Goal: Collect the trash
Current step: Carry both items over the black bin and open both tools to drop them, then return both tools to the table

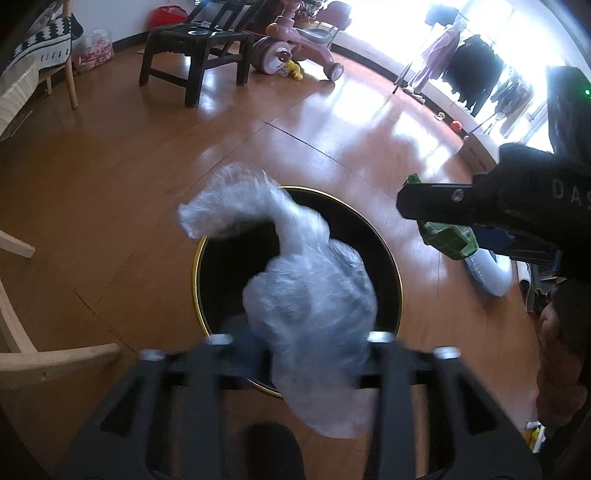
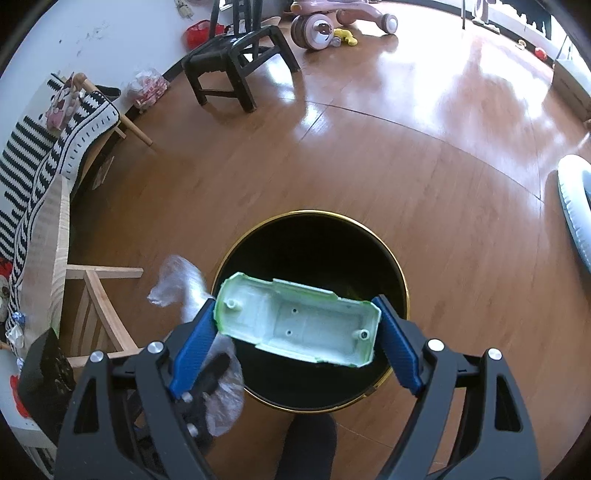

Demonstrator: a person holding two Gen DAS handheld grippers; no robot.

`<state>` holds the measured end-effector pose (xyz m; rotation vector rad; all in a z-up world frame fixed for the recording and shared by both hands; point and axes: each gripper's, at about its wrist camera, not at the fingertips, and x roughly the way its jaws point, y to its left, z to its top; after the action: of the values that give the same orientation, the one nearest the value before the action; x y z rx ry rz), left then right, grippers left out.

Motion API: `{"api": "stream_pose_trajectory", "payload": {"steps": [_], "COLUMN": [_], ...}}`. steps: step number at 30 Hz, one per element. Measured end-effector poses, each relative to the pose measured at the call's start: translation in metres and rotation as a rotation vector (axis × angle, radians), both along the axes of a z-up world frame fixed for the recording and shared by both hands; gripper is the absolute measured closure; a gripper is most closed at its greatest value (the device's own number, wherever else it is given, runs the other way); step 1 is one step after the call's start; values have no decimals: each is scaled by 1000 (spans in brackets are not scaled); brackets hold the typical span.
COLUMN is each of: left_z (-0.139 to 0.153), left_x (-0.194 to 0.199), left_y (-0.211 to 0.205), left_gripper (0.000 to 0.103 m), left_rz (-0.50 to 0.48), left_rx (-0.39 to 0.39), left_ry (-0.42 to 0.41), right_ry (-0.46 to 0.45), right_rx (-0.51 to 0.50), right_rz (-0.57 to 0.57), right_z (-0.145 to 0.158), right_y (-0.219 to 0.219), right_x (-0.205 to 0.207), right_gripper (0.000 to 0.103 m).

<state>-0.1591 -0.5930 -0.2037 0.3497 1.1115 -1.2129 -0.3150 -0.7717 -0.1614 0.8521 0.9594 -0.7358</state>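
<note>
A black bin with a gold rim (image 1: 194,273) (image 2: 404,284) stands open on the wooden floor below both grippers. My left gripper (image 1: 301,345) holds a crumpled clear plastic bag (image 1: 306,295) over the bin's mouth; the bag hides the fingertips and is blurred. It also shows in the right wrist view (image 2: 184,284), left of the bin. My right gripper (image 2: 297,332) is shut on a pale green plastic toy car shell (image 2: 299,321), held lengthwise between the blue pads (image 2: 195,350) above the bin. From the left wrist view the right gripper (image 1: 439,221) sits to the right of the bin.
A black stool (image 1: 192,48) (image 2: 236,62) and a pink ride-on toy (image 1: 295,44) (image 2: 332,26) stand at the far side. A wooden chair frame (image 2: 96,306) and a striped blanket (image 2: 44,147) are on the left. A white inflatable ring (image 2: 572,206) lies on the right.
</note>
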Motion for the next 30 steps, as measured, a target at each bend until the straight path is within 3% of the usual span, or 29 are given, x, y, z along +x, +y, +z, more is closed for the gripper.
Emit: {"api": "stream_pose_trajectory", "payload": {"steps": [1,4,10,15,19,22,25,30], "left_z": [1,4,20,58,110,135,150,172], "left_x": [1,3,6,11,22,40,72,136], "left_y": [1,2,15,45,94,141,194,296], "left_gripper": [41,33,24,11,7,7,7,7], "left_rz": [5,13,34,62,78,149,253,479], "left_rx": [-6,-21,-37,-50,-124,-153,-146,-125], "left_ry": [-2,-10,-33,-68,-158,-234,-249,-276], "right_ry": [-1,-11,-18,-85,-168,-238,-295,-306], "right_rx": [2,2,-33,-126,-182,-200,-213,-257], "right_rz": [-4,-18,-13,31,80,126,196,378], "right_z": [1,4,19,66,108,134,155,173], "right_y": [0,-2,6,37,72,105,148,223], "right_x": [0,1,10,31,54,79,116,187], "right_gripper": [23,21,18,9,7,7,7,7]}}
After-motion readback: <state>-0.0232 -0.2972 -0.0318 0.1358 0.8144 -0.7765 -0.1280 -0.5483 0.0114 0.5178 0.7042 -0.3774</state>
